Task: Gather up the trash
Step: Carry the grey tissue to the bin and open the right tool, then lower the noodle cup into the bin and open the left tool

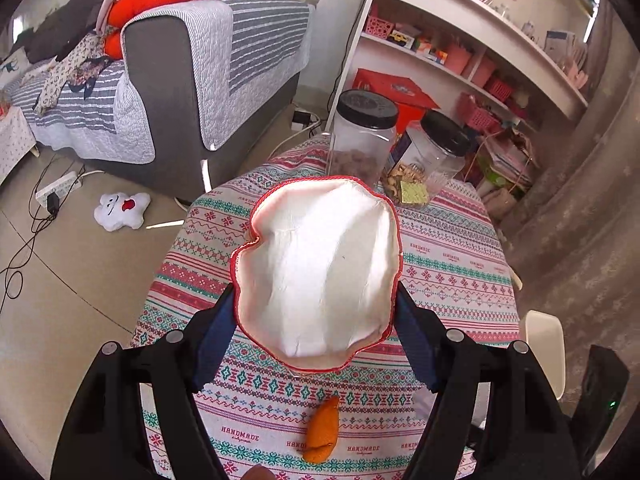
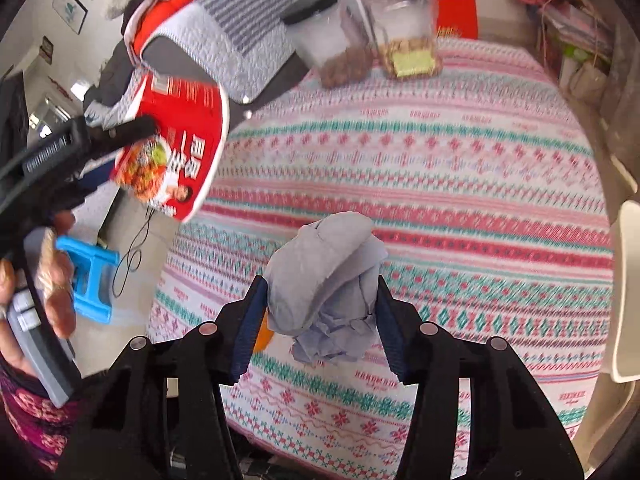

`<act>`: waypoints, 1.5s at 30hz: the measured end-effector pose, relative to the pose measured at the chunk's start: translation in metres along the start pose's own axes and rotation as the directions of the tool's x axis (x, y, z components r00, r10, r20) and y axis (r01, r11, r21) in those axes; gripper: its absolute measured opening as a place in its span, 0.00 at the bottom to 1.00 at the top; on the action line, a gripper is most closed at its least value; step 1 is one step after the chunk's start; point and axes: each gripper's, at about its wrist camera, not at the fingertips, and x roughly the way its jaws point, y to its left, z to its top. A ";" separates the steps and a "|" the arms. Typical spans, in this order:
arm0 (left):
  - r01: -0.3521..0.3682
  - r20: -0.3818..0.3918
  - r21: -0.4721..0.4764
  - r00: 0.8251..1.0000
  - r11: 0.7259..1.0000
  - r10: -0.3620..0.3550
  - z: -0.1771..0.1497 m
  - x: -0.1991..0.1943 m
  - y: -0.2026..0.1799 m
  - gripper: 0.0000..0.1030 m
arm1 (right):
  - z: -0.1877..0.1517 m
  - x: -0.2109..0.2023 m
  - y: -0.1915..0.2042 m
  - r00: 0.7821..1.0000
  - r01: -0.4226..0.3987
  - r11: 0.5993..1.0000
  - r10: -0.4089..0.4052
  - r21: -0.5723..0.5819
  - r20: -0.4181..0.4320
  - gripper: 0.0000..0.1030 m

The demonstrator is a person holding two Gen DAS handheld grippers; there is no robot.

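My left gripper (image 1: 316, 308) is shut on a red instant-noodle bowl (image 1: 320, 264), its blue pads pressing the crumpled rim from both sides. The bowl's white inside faces the camera. In the right wrist view the same bowl (image 2: 180, 148) hangs tilted at the table's left edge, with a black finger (image 2: 132, 130) across it and a hand below. My right gripper (image 2: 320, 312) is shut on a crumpled grey-blue tissue (image 2: 328, 280) above the patterned tablecloth (image 2: 460, 184). An orange peel (image 1: 322, 432) lies on the cloth beneath the bowl, and its edge (image 2: 265, 336) peeks out beside my right gripper's left pad.
Two clear jars with black lids (image 1: 362, 136) (image 1: 434, 160) stand at the table's far edge. A grey sofa (image 1: 168, 92) and a cluttered white shelf (image 1: 460, 32) lie beyond. A white chair (image 1: 544, 344) is at the right, a blue stool (image 2: 92, 280) and cables on the floor at the left.
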 end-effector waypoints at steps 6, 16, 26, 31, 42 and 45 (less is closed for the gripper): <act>0.007 0.095 0.013 0.995 1.000 -0.008 0.002 -0.014 -0.015 0.71 | 0.029 -0.049 -0.015 0.958 0.130 0.990 -0.141 0.058 0.251 0.48; 0.070 0.207 0.012 0.976 0.997 -0.071 0.002 -0.030 -0.059 0.71 | 0.029 -0.115 -0.070 0.761 0.371 0.903 -0.428 0.216 0.488 0.49; 0.124 0.213 0.075 0.967 0.989 -0.138 -0.011 -0.025 -0.119 0.71 | 0.006 -0.162 -0.163 0.518 0.594 0.681 -0.732 0.429 0.443 0.49; 0.159 0.200 0.111 0.963 0.981 -0.179 -0.023 -0.018 -0.158 0.71 | -0.011 -0.177 -0.213 0.479 0.626 0.605 -0.796 0.492 0.370 0.69; 0.265 0.120 0.261 0.945 0.928 -0.304 -0.058 0.001 -0.282 0.71 | -0.049 -0.244 -0.260 0.271 0.639 0.431 -0.901 0.637 0.338 0.93; 0.313 0.080 0.291 0.934 0.904 -0.349 -0.067 0.004 -0.325 0.71 | -0.060 -0.261 -0.276 0.213 0.626 0.363 -0.931 0.690 0.296 0.93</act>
